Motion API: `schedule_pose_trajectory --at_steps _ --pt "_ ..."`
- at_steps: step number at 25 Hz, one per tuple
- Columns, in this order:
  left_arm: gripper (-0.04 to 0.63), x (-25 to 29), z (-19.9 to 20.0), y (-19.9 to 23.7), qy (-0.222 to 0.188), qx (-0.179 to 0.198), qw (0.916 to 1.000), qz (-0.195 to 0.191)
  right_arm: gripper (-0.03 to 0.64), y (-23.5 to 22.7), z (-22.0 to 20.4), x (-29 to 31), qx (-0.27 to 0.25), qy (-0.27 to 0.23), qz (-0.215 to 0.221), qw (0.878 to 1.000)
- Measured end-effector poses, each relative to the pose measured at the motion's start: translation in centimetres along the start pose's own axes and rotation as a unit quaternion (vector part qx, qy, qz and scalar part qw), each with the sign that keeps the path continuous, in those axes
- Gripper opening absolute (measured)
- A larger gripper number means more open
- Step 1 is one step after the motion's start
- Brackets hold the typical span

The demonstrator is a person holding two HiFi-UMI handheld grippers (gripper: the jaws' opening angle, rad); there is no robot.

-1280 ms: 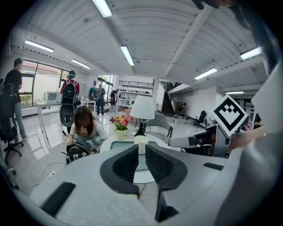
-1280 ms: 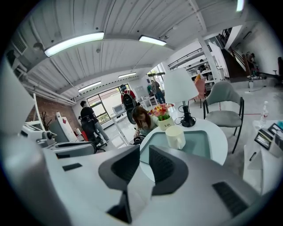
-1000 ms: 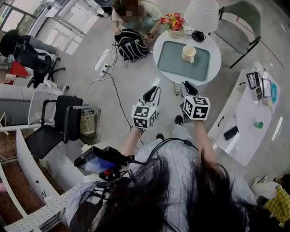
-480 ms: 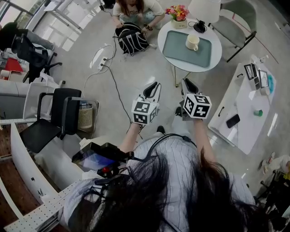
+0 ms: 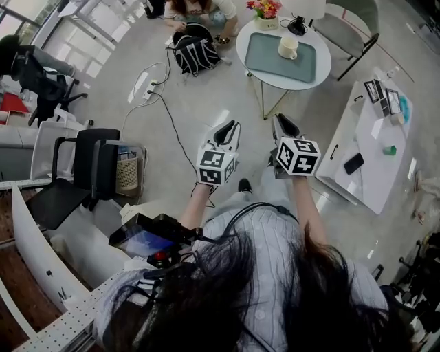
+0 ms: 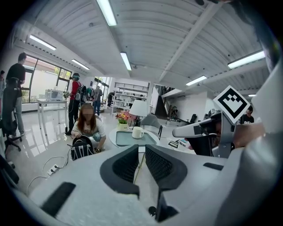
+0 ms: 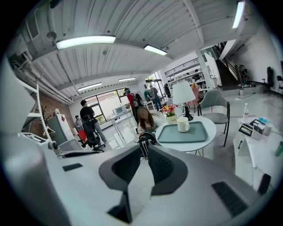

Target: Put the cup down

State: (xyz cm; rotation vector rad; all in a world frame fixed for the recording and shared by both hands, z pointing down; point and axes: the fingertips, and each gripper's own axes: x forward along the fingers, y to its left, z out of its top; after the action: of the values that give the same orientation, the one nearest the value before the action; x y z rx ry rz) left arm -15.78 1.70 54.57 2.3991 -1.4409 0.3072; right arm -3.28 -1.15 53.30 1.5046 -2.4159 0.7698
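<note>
cup (image 5: 288, 47): 1
tray (image 5: 265, 60): 1
round table (image 5: 242, 42): 1
long white table (image 5: 359, 187): 1
flower pot (image 5: 265, 8): 1
lamp (image 7: 183, 94): 1
grey chair (image 5: 340, 31): 1
black office chairs (image 5: 96, 161): 2, 2nd at far left (image 5: 38, 69)
backpack (image 5: 195, 53): 1
power strip (image 5: 150, 89): 1
bin (image 5: 127, 177): 1
phone (image 5: 353, 163): 1
grippers: 2, i.e. left gripper (image 5: 230, 126) & right gripper (image 5: 282, 124)
marker cubes (image 5: 216, 167): 2, 1 per gripper
people: 1 crouching (image 6: 88, 127) by backpack; several standing farther off, no. unclear
</note>
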Motion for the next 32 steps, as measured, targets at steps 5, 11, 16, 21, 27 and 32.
schedule_pose_trajectory --at_steps 5,11,16,21,27,32 --pt "0.054 -1.2 -0.9 -1.3 0.003 -0.004 1.0 -0.008 0.074 0.5 -0.7 -2.2 -0.002 -0.004 -0.008 1.0" --pt "0.054 -1.4 -0.8 -3.5 -0.004 -0.008 0.9999 -0.011 0.074 0.1 -1.2 -4.0 -0.008 0.001 -0.006 1.0" --pt "0.054 -2.2 -0.7 -6.1 -0.009 -0.007 0.9997 -0.019 0.072 0.0 -2.0 -6.0 -0.009 0.005 -0.003 1.0" --pt "0.054 -2.7 -0.4 -8.2 -0.014 -0.006 0.9998 -0.012 0.074 -0.3 -2.2 -8.3 -0.013 0.002 0.009 1.0" --pt "0.054 -3.8 -0.4 -11.2 -0.019 0.001 0.9998 -0.009 0.072 -0.9 -2.6 -11.0 -0.015 -0.005 0.02 1.0" --pt "0.054 -5.1 -1.0 -13.2 -0.02 0.008 0.9998 -0.004 0.072 -0.9 -3.3 -13.0 -0.015 -0.009 0.027 0.999"
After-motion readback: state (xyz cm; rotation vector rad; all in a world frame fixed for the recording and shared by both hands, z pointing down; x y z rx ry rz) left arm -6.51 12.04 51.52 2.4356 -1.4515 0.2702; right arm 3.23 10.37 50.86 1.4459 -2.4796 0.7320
